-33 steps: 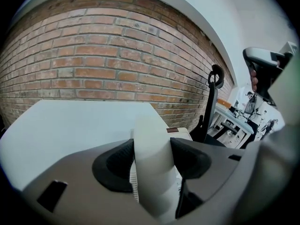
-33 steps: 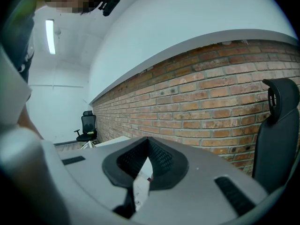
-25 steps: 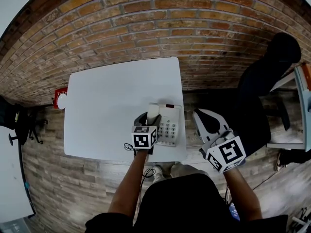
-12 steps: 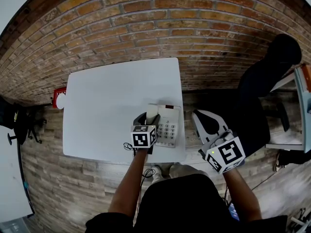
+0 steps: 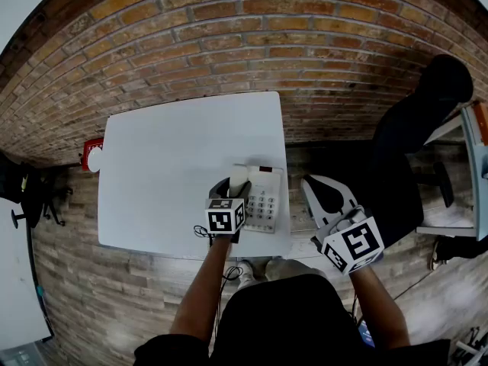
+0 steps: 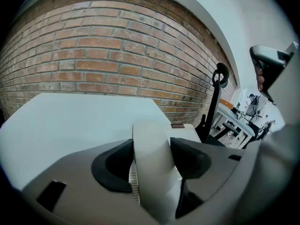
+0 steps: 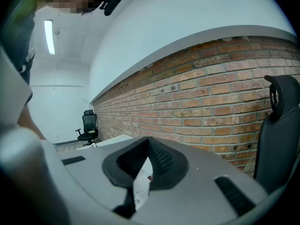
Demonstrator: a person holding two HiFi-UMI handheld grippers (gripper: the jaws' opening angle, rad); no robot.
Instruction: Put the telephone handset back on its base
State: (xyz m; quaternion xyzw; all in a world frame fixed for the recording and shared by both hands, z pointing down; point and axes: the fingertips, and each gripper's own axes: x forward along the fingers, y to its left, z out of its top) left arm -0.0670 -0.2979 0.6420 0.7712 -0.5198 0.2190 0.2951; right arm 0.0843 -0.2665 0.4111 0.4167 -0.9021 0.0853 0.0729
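The telephone handset (image 5: 239,178) is held lengthwise over the left side of its base (image 5: 265,198), near the front right corner of the white table (image 5: 168,174). It is clamped between the jaws of the left gripper (image 5: 233,189). In the left gripper view the two dark pads are seen pressed against either flank of the cream-coloured handset, which runs up between them and away from the camera. Whether the handset is fully seated in the cradle cannot be told from any view. The keypad of the base is left uncovered just to the right of the handset, and a dark coiled cord (image 5: 203,231) is visible at the table's front edge, beside the marker cube of the left gripper.

The right gripper (image 5: 320,183) is held off the table, to the right of the base and apart from it, above the wooden floor (image 5: 99,296). Its jaws are brought together at the tips, and nothing is gripped between them — only a sliver of the scene beyond is seen through the gap lower down.

A brick wall (image 5: 229,44) is seen behind the table, and a black office chair (image 5: 412,136) stands to the right. A small red object (image 5: 93,152) is seen at the table's left edge.
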